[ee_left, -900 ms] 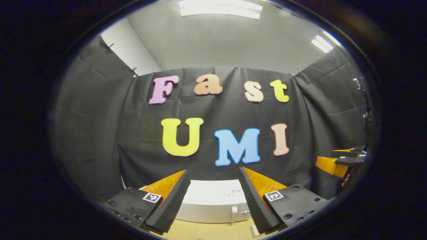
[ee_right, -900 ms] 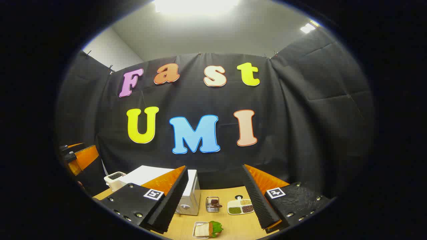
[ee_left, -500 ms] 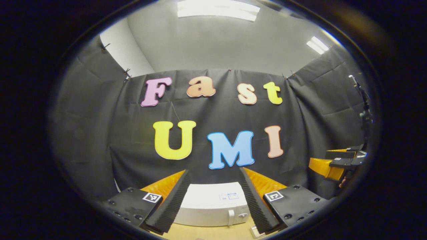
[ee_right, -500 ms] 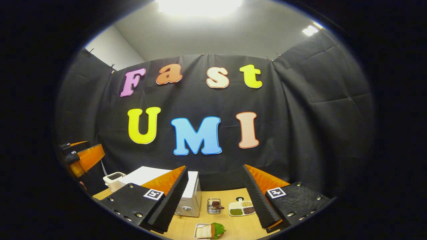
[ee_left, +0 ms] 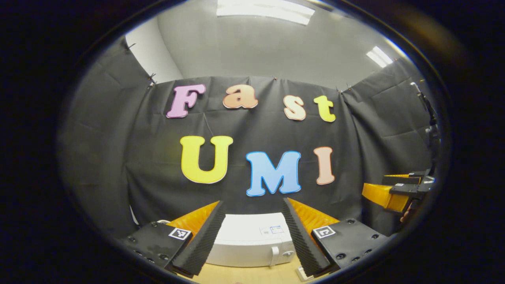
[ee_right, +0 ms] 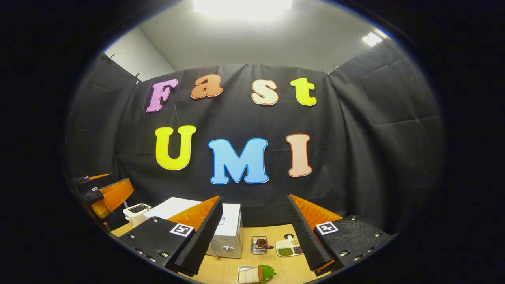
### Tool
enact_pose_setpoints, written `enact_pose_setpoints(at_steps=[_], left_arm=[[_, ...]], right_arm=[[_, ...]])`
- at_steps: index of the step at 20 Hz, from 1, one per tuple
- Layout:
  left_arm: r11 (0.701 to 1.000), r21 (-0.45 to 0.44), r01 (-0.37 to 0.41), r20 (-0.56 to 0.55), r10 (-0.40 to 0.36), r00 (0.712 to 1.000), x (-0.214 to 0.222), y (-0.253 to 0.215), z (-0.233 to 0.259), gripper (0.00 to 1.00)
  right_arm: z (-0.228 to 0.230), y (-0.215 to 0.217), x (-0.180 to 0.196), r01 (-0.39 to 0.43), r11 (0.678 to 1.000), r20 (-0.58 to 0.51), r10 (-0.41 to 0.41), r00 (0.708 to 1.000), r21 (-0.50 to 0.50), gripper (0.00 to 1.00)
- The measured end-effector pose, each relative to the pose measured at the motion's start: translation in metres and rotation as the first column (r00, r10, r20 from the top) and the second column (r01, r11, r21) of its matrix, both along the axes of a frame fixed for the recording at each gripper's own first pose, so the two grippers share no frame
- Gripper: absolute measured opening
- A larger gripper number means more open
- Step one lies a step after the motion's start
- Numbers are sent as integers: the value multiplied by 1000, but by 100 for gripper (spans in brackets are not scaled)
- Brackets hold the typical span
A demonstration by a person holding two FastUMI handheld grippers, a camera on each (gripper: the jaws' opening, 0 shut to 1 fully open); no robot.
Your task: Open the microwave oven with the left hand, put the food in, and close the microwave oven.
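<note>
- Ahead, below left gripper (ee_left: 252, 236), jaws apart, empty: white box-shaped microwave oven (ee_left: 248, 240), door shut, upright handle (ee_left: 274, 255) right of centre.
- Right gripper (ee_right: 252, 236): apart, empty.

The right gripper (ee_right: 252, 232) hangs spread and empty; sandwich (ee_right: 256, 273) between its fingers, microwave (ee_right: 227, 230) by the left one.
</note>
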State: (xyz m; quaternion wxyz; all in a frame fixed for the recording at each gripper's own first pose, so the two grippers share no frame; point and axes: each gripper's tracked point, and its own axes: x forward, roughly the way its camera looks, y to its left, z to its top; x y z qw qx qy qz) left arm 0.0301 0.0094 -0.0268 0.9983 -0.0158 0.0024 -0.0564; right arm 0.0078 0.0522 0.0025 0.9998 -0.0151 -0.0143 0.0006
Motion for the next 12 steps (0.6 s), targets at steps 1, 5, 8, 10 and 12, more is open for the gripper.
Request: enact_pose_setpoints(at_steps=[1, 5, 8, 10, 12], left_arm=[[1000, 2, 9, -4, -9, 1000, 1, -2, -7, 97], [999, -9, 42, -22, -42, 999, 10, -15, -32, 96], [998, -18, 55, -62, -56, 996, 20, -27, -66, 95], [998, -22, 54, -97, -55, 994, 25, -34, -91, 97], [998, -25, 60, -139, -63, 988, 29, -42, -118, 95]], right_arm=[[-4, 1, 1, -1, 1000, -5, 1, 1000, 1, 97], [-15, -5, 3, 19, 1000, -31, -19, 999, -8, 97], [-21, -14, 4, 33, 999, -48, -34, 998, -18, 97], [-24, -23, 6, 48, 998, -57, -50, 997, -31, 97], [-28, -30, 5, 57, 998, -69, -59, 996, -34, 97]])
